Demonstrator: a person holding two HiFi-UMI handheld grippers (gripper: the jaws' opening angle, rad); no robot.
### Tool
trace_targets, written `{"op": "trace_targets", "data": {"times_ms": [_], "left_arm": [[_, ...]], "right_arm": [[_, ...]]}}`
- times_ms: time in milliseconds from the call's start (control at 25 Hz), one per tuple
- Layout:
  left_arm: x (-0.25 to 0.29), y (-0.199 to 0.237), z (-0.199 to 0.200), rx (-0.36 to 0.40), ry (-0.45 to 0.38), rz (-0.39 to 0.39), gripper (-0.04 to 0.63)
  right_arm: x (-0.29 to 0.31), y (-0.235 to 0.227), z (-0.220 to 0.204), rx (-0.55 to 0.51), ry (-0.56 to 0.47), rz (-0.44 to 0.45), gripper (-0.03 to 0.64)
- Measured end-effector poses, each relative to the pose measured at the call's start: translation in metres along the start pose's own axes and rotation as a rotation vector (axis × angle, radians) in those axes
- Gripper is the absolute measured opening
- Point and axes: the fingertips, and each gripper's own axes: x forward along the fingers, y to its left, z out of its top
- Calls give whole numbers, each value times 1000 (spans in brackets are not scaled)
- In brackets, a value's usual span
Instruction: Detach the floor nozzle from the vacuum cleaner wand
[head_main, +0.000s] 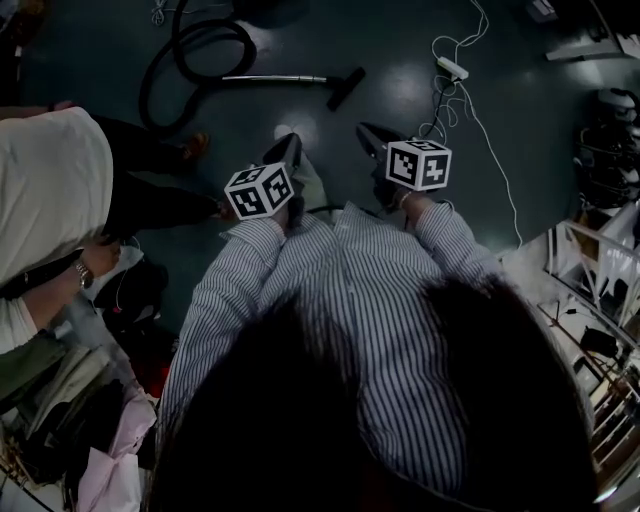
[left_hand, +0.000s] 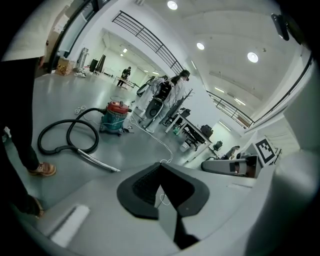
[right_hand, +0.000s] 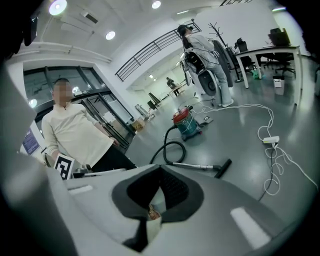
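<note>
The vacuum wand (head_main: 275, 78) lies on the dark floor ahead of me, a black floor nozzle (head_main: 345, 88) on its right end and a looped black hose (head_main: 185, 60) on its left. Both grippers are in the air, well short of it. My left gripper (head_main: 283, 150) is shut and empty, and so is my right gripper (head_main: 375, 135). The right gripper view shows the wand (right_hand: 192, 165), the nozzle (right_hand: 223, 168) and the red-topped canister (right_hand: 186, 121) beyond its shut gripper (right_hand: 160, 172). In the left gripper view its shut gripper (left_hand: 160, 167) hides the nozzle; hose (left_hand: 67, 137) and wand (left_hand: 97, 162) show.
A person in a white top (head_main: 50, 190) stands close at my left, one shoe near the hose. A white power strip (head_main: 452, 68) with trailing cables (head_main: 490, 150) lies on the floor at the right. Shelving and clutter (head_main: 600, 300) line the right edge, bags (head_main: 90, 420) the lower left.
</note>
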Motion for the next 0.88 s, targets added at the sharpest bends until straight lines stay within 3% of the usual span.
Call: {"op": "trace_targets", "data": {"times_ms": [480, 880], "left_arm": [[71, 99, 144, 55, 53, -37, 2], [120, 141, 175, 38, 87, -4, 2]], "right_arm": [[121, 6, 132, 25, -91, -77, 2], [155, -27, 177, 10, -113, -108, 2]]}}
